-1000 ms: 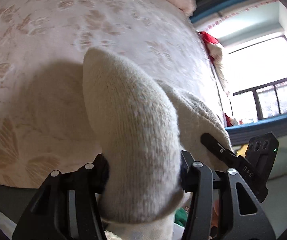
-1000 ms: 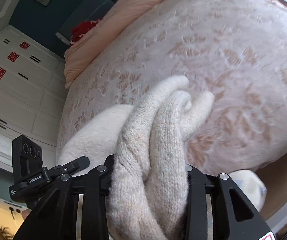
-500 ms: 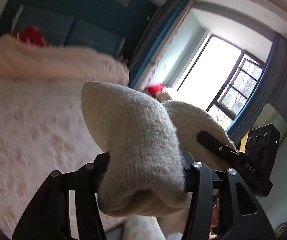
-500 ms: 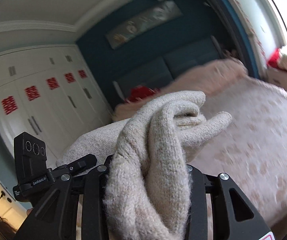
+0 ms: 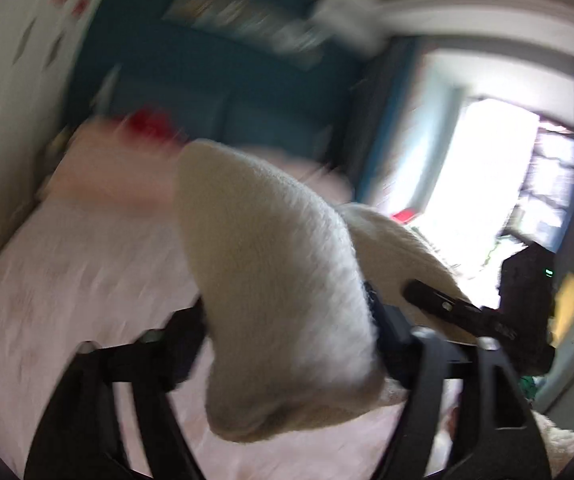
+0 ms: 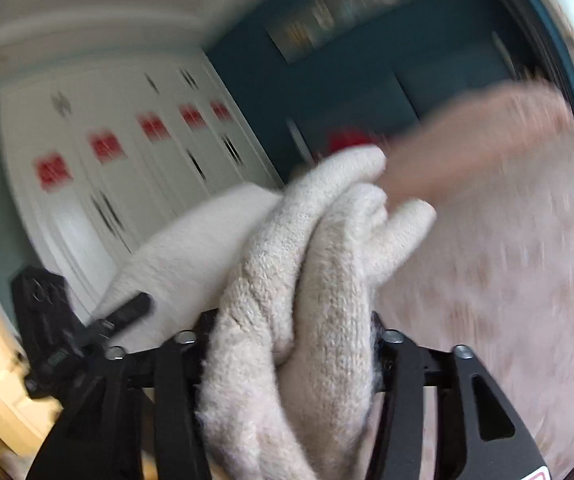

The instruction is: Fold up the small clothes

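Both views are smeared with motion blur, so fine detail is lost.

In the left wrist view, a white wardrobe (image 5: 3,80) with red marks runs down the left edge. Next to it is the dark blue wall (image 5: 215,76) with a framed picture (image 5: 243,24) high up. Below lies the pink bedspread (image 5: 67,300), with a pink pillow (image 5: 115,164) and something red at its head. In the middle, the left gripper (image 5: 291,344) pinches a thick fold of a cream knitted garment (image 5: 271,280); the wool fills the space between its two black fingers and rises in a rounded hump above them, held up off the bed. Further right the knit stretches across to the other gripper, whose black body shows against a bright window (image 5: 507,184). Only this view shows that window and the blue curtain (image 5: 371,132) beside it.

In the right wrist view, the other gripper appears as a black shape at the far left, with the cream knit spanning from it toward the centre. Behind it the wardrobe (image 6: 127,168) shows far more plainly here, with several doors, dark handles and a row of red marks. In the middle, the right gripper (image 6: 291,360) squeezes a bunched, twisted roll of the garment (image 6: 307,300), several layers thick, with narrow ends poking up past the fingers. The blue wall (image 6: 347,80) and picture (image 6: 347,16) sit above. At right, the pillow (image 6: 479,140) and bedspread (image 6: 527,300) fill the frame.
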### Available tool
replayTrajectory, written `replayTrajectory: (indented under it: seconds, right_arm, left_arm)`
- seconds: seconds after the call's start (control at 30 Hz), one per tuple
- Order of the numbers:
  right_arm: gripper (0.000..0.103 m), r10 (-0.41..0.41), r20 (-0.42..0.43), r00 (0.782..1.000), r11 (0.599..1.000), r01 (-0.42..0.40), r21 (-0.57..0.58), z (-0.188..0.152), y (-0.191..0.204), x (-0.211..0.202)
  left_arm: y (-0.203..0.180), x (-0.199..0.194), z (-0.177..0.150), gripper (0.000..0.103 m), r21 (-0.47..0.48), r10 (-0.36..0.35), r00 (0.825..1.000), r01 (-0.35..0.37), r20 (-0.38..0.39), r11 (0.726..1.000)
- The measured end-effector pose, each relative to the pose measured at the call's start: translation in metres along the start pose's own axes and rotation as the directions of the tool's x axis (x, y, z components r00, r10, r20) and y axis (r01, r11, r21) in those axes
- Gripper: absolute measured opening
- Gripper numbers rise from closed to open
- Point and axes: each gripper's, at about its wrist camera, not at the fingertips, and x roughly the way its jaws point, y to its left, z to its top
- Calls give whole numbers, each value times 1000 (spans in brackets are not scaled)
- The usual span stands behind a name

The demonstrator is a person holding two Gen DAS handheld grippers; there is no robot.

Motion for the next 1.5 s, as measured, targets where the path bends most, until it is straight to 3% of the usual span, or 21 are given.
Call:
replayTrajectory:
  seconds: [0.07,0.13,0.2,0.27,0.37,0.5,0.57,0.6,0.63,0.7,0.73,0.87,0.93,0.97,1.07,1.17,1.3,1.33,1.37,1.47,1.5]
  right_arm:
    - [54,-99,-185,978,987,120,108,-55,-44,41]
    - [54,-121,-230,966,975,158,154,-88,-62,43]
    - [54,-149,-254,956,973,188,135,-101,-68,38]
    - [62,-174,-274,946,971,212,115,-99,-69,41]
    - [73,-171,-283,944,965,218,145,-90,-72,59]
    - [81,-130,-358,924,950,219,220,-99,-87,101]
    - [81,-102,-392,914,939,219,266,-108,-96,119]
    - [81,-85,-402,912,935,212,283,-112,-98,125]
    - [79,-66,-410,910,934,201,296,-114,-97,132]
    - [59,-62,-417,907,938,196,286,-113,-94,142]
    - [48,-54,-412,910,943,181,278,-108,-89,142]
    - [40,-1,-371,929,970,90,224,-84,-62,118]
    - [40,5,-386,922,977,78,198,-86,-57,110]
    - [42,0,-407,913,979,83,187,-92,-57,112]
    - [54,-118,-488,865,970,207,132,-125,-74,126]
    - [56,-100,-396,913,951,205,231,-113,-82,96]
    - [58,-205,-254,945,963,241,123,-75,-53,54]
    - [48,-205,-236,950,969,231,88,-68,-43,51]
    - [27,-203,-235,951,975,217,36,-63,-28,54]
    - [10,-226,-297,928,974,204,-103,-59,0,89]
    - [9,-275,-325,905,959,236,-155,-64,-2,105]
  left_arm:
    - [47,31,-53,79,-77,125,985,-134,-116,988]
    - [96,53,-110,74,-186,184,944,-240,-274,953]
    - [127,52,-143,74,-303,169,928,-275,-333,913]
    - [146,46,-154,75,-423,114,939,-252,-326,870]
    - [154,56,-154,84,-500,73,946,-231,-315,834]
    - [153,84,-147,92,-458,77,931,-246,-356,854]
    - [154,104,-160,91,-456,88,911,-283,-402,844]
    - [151,107,-166,90,-463,81,906,-288,-416,838]
    - [154,116,-175,76,-476,74,894,-304,-442,826]
    - [159,126,-183,54,-531,-4,894,-262,-448,806]
    - [160,122,-182,42,-550,1,901,-266,-435,792]
    - [152,93,-164,23,-526,-3,912,-234,-411,818]
    - [152,76,-163,19,-511,14,910,-246,-415,824]
    - [153,70,-167,20,-505,23,904,-259,-426,823]
    - [155,78,-189,23,-449,78,862,-336,-501,828]
    - [135,67,-172,23,-388,128,874,-334,-468,859]
    - [94,44,-123,32,-222,230,908,-319,-349,921]
    - [86,44,-114,36,-191,244,913,-316,-327,929]
    - [76,50,-106,37,-149,257,913,-315,-316,937]
    - [64,81,-107,36,-72,288,891,-332,-351,941]
    - [66,98,-116,36,-57,300,874,-346,-382,936]
